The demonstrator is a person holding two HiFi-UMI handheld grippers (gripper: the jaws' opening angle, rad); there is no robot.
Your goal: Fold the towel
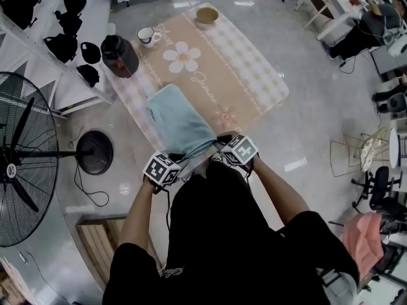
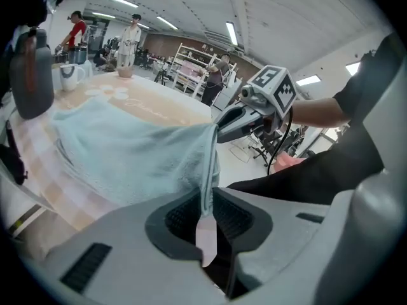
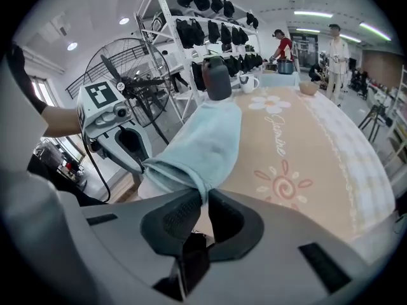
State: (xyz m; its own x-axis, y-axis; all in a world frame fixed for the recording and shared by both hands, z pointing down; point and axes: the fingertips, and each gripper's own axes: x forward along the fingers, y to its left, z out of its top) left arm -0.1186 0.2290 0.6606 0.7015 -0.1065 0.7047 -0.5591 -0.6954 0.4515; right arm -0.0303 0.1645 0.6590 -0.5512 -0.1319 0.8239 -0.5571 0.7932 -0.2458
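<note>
A light blue towel (image 1: 178, 122) lies on the table's beige checked cloth (image 1: 241, 75), its near end lifted off the table's near edge. My left gripper (image 1: 180, 162) is shut on the towel's near left corner, and the towel's hem (image 2: 207, 170) runs down between the jaws in the left gripper view. My right gripper (image 1: 220, 147) is shut on the near right corner, where the towel (image 3: 203, 145) bunches into the jaws. The left gripper view also shows the right gripper (image 2: 220, 131) at the towel's other corner. The two grippers are close together, level with each other.
On the cloth's far left stand a dark jug (image 1: 119, 56) and a white cup (image 1: 147, 36), with a bowl (image 1: 206, 14) at the far end. A standing fan (image 1: 25, 154) and a shelf of black caps (image 1: 63, 24) are to the left. A wooden crate (image 1: 95, 240) sits at floor level.
</note>
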